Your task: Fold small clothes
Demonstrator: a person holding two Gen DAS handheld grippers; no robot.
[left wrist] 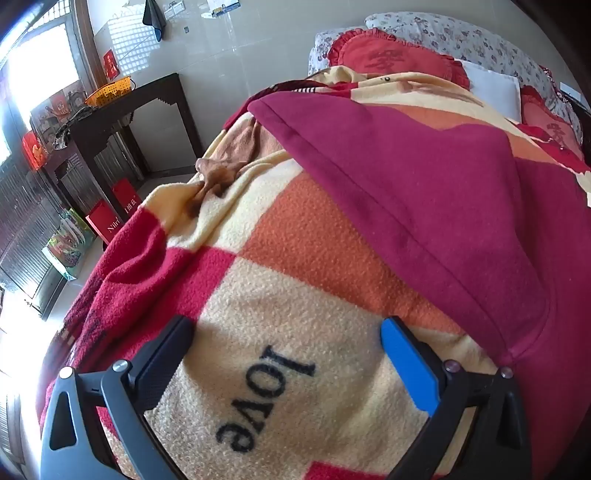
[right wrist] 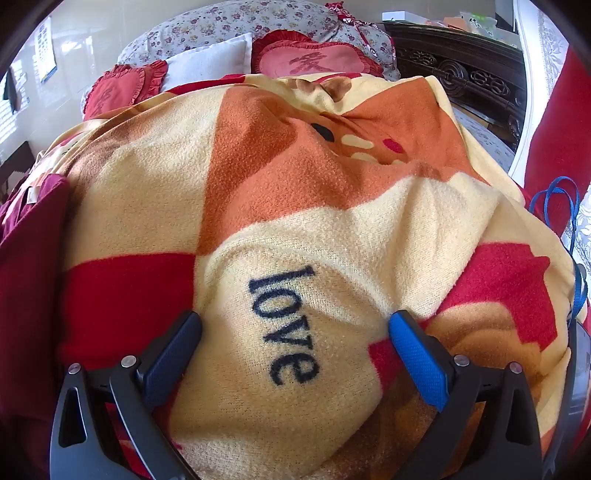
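Both jaws released over the fleece blanket [right wrist: 295, 206]: I steer the left hand-held gripper [left wrist: 288, 332] toward the maroon garment [left wrist: 424, 192] hem, the right hand-held gripper [right wrist: 295, 325] idle.

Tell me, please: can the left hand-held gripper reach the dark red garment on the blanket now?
Probably yes. The left hand-held gripper is open and empty over the blanket, and the dark red garment lies flat just beside it with nothing between them.

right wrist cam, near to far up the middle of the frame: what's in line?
Right claw, open over the bed → "love" print on the fleece blanket → orange patch → deer-face print → white pillow → floral bedding at the head of the bed.
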